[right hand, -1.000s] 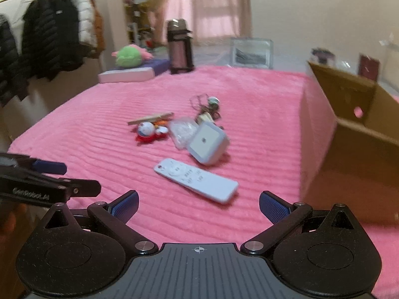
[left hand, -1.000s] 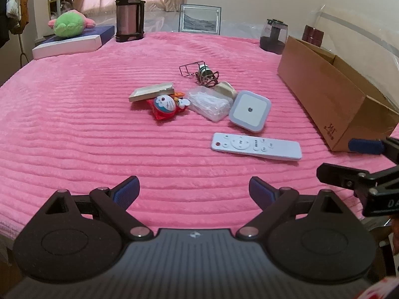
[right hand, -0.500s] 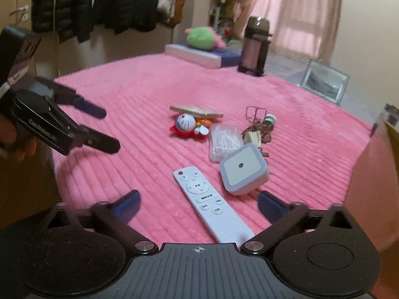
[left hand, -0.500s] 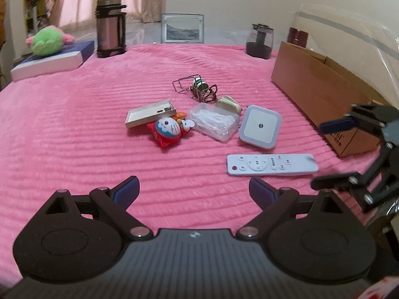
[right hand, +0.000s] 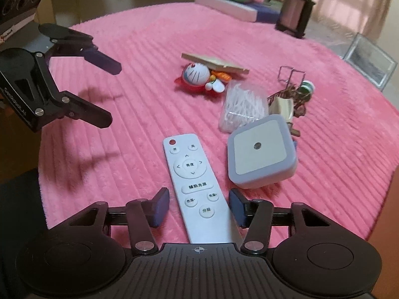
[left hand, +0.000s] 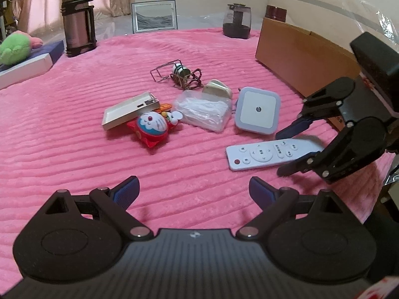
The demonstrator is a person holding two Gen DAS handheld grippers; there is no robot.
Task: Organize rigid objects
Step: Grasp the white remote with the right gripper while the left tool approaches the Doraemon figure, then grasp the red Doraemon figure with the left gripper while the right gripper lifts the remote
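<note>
**Right jaws closing around remote, left jaws wide and empty**

Right gripper [right hand: 198, 205] straddled the near end of the white remote [right hand: 197, 186]; jaws closing, remote between the blue pads. Narrow gaps still visible on both sides, so no contact confirmed. Seen from the left wrist, same gripper [left hand: 286, 149] reached in from the right, one finger above the remote's [left hand: 269, 153] far end and one below.

Just past the right fingertips, to the right: square white night light [right hand: 261, 153] with a grey rim, close beside the remote, not touching as far as visible. Beyond that: clear bag of white sticks [right hand: 240, 107], small beige item [right hand: 281, 106], tangled brown cord with a small green-capped bottle [right hand: 306, 87] and a wire frame [right hand: 291, 74]. Further ahead, slightly left: round cartoon cat toy [right hand: 195, 74] on red, with a flat beige box [right hand: 214, 62] propped tilted on top of it.

Left gripper [left hand: 193, 189] hovered over bare pink blanket [left hand: 74, 129], jaws spread wide, nothing between them. From the right wrist, visible far left [right hand: 109, 94], well apart from the remote.

Cardboard box [left hand: 299, 59] stood to the right of the pile, beyond the right gripper. At the far edge of the blanket: steel thermos [left hand: 77, 22], picture frame [left hand: 154, 16], dark glass jug [left hand: 237, 23]. Far left: green plush [left hand: 15, 48] on a flat white-and-blue box [left hand: 27, 67].
</note>
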